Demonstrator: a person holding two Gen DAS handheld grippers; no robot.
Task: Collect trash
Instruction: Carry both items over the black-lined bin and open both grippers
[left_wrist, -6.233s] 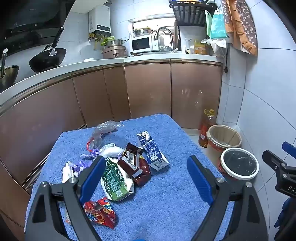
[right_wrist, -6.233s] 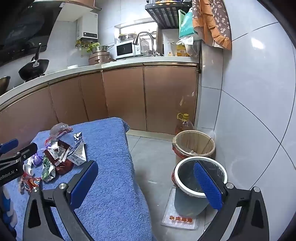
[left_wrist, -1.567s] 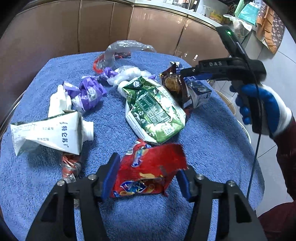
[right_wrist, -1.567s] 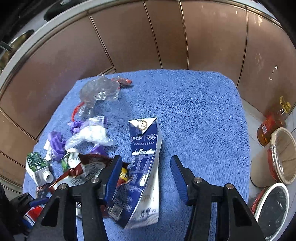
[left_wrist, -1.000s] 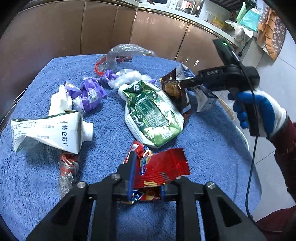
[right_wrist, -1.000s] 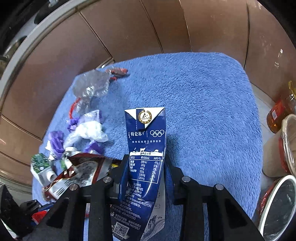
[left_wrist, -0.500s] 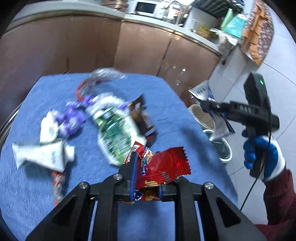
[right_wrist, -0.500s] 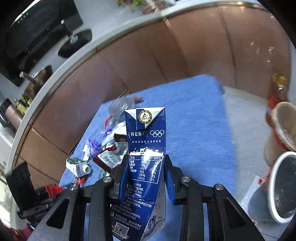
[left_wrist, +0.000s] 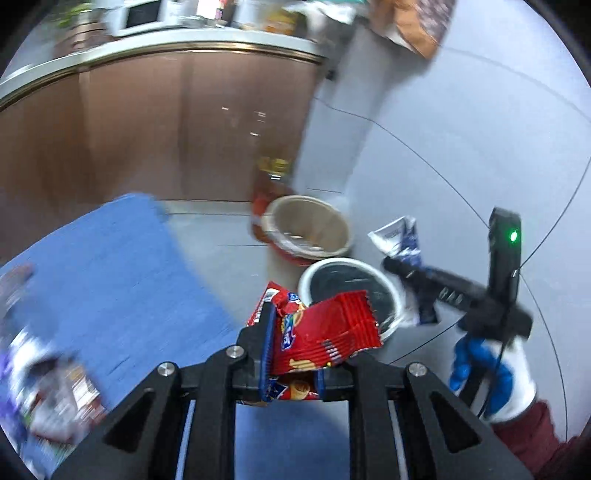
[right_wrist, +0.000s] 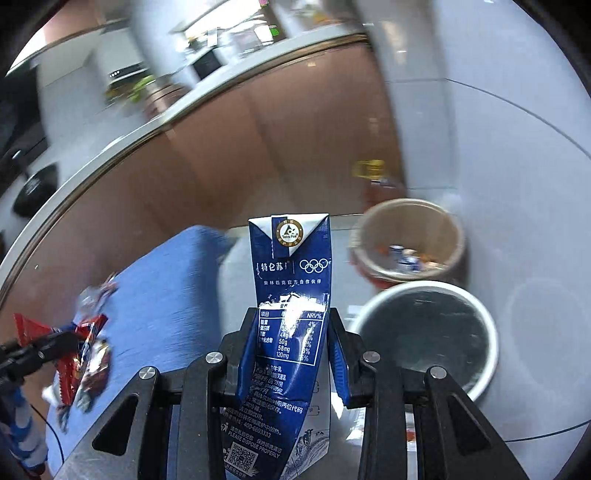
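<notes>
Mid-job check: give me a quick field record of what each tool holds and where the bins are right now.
left tool: shut on red snack wrapper
right tool: shut on blue milk carton
white-rimmed bin: on the floor by the wall, dark liner, nearer bin
tan bin: just behind the white-rimmed bin, some scraps inside
blue towel: at left, blurred litter lying on it
carried items: both in the air, neither over a bin opening for certain
</notes>
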